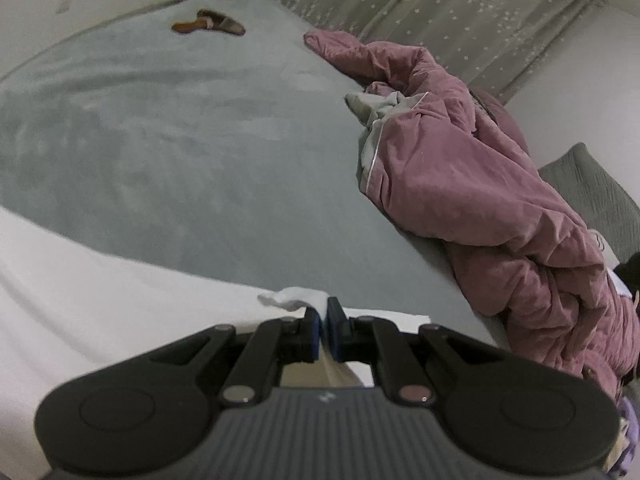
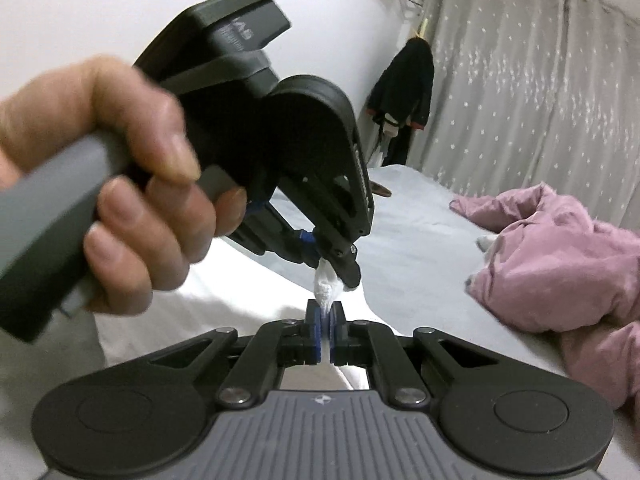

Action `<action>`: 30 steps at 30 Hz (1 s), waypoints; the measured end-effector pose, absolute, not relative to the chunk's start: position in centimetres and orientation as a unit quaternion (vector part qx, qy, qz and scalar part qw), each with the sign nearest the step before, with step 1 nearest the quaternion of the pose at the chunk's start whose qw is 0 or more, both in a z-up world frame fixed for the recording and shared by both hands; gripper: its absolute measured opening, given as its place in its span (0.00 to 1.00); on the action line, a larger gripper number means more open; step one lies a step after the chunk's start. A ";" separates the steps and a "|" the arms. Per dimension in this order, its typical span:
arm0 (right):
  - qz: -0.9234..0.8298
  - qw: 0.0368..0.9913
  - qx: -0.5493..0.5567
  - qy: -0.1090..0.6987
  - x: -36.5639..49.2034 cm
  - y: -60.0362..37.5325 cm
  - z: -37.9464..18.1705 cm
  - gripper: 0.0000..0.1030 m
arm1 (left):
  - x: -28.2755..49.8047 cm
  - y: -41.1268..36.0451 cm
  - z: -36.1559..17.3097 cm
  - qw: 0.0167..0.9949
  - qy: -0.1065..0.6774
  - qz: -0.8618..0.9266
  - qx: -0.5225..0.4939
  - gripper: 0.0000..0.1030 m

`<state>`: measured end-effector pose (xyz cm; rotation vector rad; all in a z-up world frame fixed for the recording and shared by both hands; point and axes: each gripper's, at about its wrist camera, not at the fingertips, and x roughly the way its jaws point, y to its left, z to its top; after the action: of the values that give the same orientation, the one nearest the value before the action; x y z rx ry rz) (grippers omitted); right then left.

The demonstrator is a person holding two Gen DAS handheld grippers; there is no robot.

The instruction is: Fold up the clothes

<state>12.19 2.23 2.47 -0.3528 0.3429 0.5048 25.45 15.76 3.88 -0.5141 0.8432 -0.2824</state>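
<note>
Ribbed grey housing and black linkages of the right gripper [image 2: 325, 322] fill the foreground of the right wrist view; its blue-padded jaws are clenched on a bunched edge of the white garment [image 2: 224, 300], which rises as a crumpled tuft between them; just above, the left gripper [image 2: 334, 270] pinches the same tuft, so the two grips sit almost touching on one small gather of cloth; a hand [image 2: 120, 200] wraps the left gripper's grey handle, fingers curled round it.

From the left wrist view, the left gripper [image 1: 323, 318] likewise has its jaws pressed together with white fabric caught between the blue pads, a small wrinkled fold poking out to the left of them; the white garment [image 1: 100, 300] looks smooth, plain and unprinted, spreading across the near edge of the grey-blue bed cover [image 1: 180, 140] and out of view below the grippers.

A rumpled pink quilted garment [image 1: 480, 200] with a pale grey lining lies heaped along the bed's right side, well apart from the white cloth; a brown item [image 1: 210, 24] rests at the far end of the bed.

Raised lettering runs along the left gripper's side plate and its top block in the right wrist view; it is too blurred to read; a small pale logo marks each gripper's ribbed housing.
</note>
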 end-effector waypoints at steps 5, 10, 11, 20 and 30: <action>0.249 0.943 -0.128 0.182 12.4 4.0 3.0 0.05 | 25.0 17.8 4.3 0.880 0.399 -0.130 -0.224 0.05; 0.250 0.943 -0.122 0.185 12.2 6.5 3.2 0.05 | 24.4 19.8 4.8 0.887 0.395 -0.123 -0.203 0.05; 0.251 0.942 -0.122 0.184 12.1 6.9 3.2 0.05 | 24.3 20.2 4.8 0.889 0.394 -0.122 -0.199 0.05; 0.265 0.940 -0.118 0.178 11.8 10.2 3.2 0.05 | 23.6 24.0 5.6 0.898 0.388 -0.109 -0.173 0.05; 0.290 0.933 -0.123 0.174 12.1 13.8 2.4 0.05 | 23.2 27.9 5.4 0.905 0.388 -0.098 -0.141 0.05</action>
<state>12.10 13.79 2.37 -0.2513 0.3567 0.5934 23.18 27.86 5.41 -0.2904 0.8022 -0.2032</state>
